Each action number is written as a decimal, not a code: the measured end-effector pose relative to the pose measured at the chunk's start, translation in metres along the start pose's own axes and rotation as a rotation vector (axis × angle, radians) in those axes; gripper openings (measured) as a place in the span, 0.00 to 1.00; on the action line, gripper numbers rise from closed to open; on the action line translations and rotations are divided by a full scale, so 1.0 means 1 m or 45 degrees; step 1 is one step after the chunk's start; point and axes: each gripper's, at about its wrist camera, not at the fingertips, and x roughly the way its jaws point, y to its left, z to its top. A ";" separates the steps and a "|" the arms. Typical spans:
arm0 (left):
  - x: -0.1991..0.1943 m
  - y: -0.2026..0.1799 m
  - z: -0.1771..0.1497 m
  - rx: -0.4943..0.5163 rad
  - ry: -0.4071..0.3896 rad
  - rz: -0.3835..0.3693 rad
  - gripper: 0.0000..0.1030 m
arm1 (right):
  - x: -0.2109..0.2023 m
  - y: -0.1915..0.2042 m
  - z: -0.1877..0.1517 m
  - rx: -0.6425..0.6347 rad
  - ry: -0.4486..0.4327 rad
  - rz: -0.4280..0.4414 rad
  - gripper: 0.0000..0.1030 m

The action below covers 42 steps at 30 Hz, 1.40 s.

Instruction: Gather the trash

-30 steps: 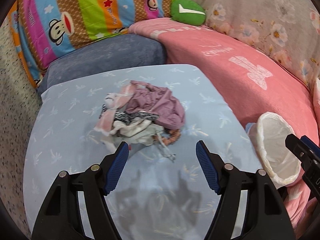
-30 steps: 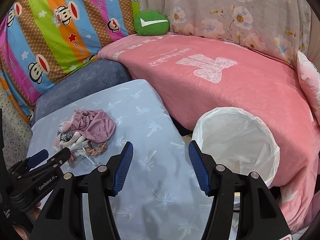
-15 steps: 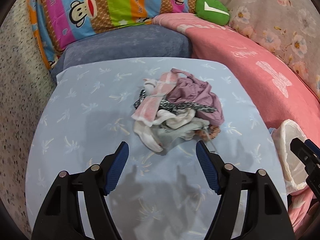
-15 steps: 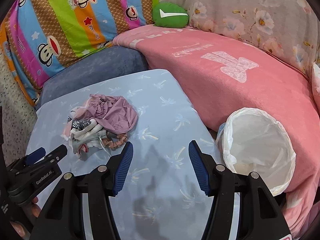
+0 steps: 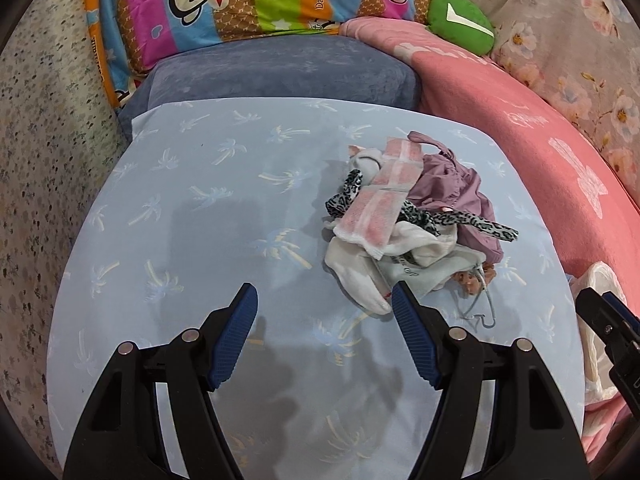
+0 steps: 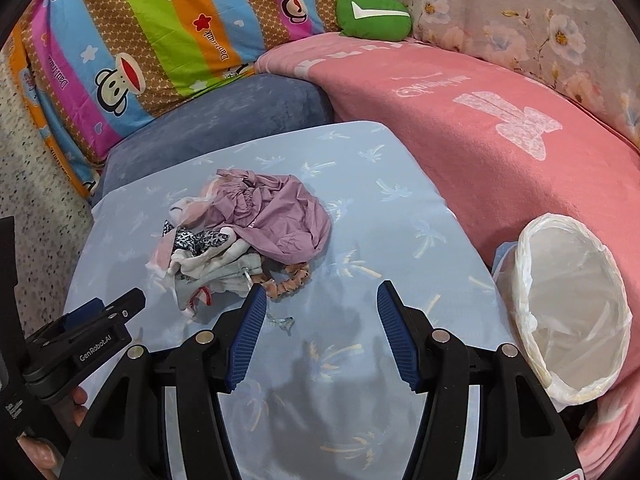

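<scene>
Worktop (image 5: 208, 208): pale blue cloth, palm-tree print. Heap of cloth scraps (image 5: 416, 224): mauve, white, pink check, leopard-spot strip. Bin liner (image 6: 568, 312): translucent white. Blanket (image 6: 480, 128): pink, white bow motif. Cushion (image 5: 280, 68): slate blue. Striped bedding (image 6: 160, 32): multicolour, monkey faces. Small pillow (image 6: 372, 14): green, white tick.

Both wrist cams look steeply down, close over blue cloth (image 5: 200, 208); both share fabric pile (image 6: 256, 232).

Pink-blanketed sofa (image 6: 500, 128), blue palm-print table (image 5: 200, 208), speckled floor (image 5: 44, 168)
</scene>
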 end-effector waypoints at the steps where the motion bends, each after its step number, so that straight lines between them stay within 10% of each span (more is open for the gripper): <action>1: 0.001 0.001 0.000 -0.005 0.002 0.001 0.65 | 0.002 0.003 0.001 -0.003 0.003 0.009 0.55; 17: 0.039 -0.008 0.042 -0.021 0.028 -0.146 0.63 | 0.026 0.024 0.016 -0.012 0.014 0.057 0.55; 27: 0.050 -0.006 0.036 -0.028 0.107 -0.294 0.20 | 0.040 0.053 0.021 -0.085 0.026 0.161 0.41; 42: 0.034 0.016 0.032 -0.092 0.084 -0.326 0.15 | 0.057 0.079 0.017 -0.109 0.107 0.310 0.31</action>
